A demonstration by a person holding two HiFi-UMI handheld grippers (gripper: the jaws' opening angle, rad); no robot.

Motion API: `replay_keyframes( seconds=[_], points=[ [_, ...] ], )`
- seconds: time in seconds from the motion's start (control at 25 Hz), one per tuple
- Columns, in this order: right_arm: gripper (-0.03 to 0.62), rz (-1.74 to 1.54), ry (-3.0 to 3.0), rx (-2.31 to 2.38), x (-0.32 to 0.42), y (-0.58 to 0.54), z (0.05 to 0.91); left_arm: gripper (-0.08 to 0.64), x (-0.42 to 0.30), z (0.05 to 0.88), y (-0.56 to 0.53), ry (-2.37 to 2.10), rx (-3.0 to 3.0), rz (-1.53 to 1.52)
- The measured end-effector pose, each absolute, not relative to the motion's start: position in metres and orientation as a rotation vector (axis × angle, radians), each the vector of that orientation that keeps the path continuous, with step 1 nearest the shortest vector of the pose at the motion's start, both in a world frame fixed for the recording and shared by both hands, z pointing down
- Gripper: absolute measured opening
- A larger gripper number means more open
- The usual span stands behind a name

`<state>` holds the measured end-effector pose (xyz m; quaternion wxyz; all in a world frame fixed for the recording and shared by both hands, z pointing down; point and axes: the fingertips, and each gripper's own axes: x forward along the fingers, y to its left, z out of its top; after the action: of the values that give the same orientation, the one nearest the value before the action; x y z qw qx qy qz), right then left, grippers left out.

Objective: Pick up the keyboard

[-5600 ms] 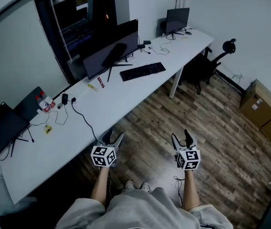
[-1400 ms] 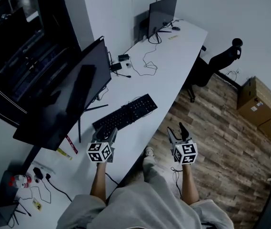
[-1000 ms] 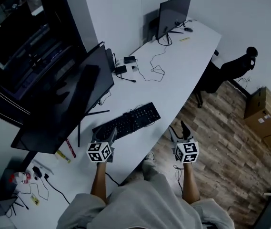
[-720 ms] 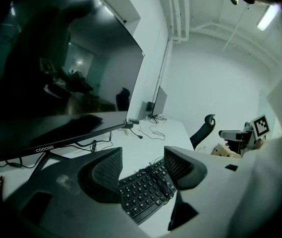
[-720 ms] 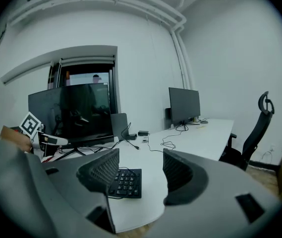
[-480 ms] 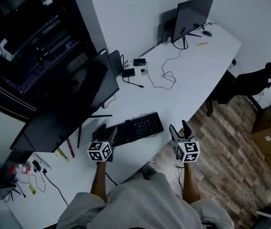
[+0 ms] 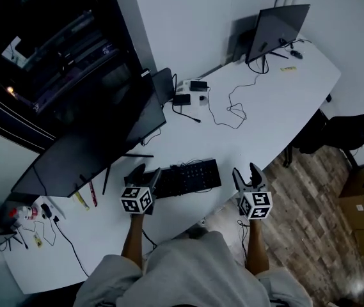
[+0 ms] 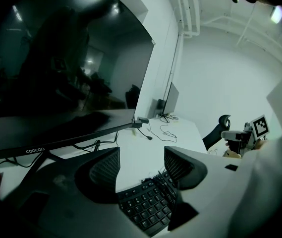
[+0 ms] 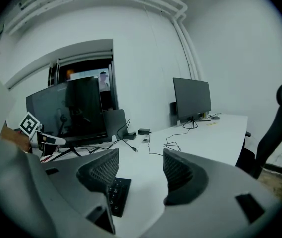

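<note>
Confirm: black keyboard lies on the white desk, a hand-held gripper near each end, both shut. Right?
Neither is shut. The left hand-held gripper and right hand-held gripper both have jaws apart and empty, as the left and right gripper views show. The black keyboard does lie on the white desk, one near each end.

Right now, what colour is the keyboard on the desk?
The keyboard is black all over, against the white desk. The head view shows it best.
</note>
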<state>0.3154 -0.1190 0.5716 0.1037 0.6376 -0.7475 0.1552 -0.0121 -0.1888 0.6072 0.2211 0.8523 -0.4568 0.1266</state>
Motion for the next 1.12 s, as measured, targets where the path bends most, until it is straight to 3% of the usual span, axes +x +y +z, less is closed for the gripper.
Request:
replay_keyframes(
  seconds=[0.72, 1.12],
  points=[
    [0.261, 0.471, -2.345, 1.582, 0.215, -0.168, 0.591, 0.259, -0.131, 0.63, -0.164, -1.502, 2.133, 0.323],
    [0.261, 0.487, -2.321, 1.491, 0.183, -0.174, 0.606, 0.287, -0.159, 0.671, -0.156, -1.467, 2.042, 0.336]
  ],
)
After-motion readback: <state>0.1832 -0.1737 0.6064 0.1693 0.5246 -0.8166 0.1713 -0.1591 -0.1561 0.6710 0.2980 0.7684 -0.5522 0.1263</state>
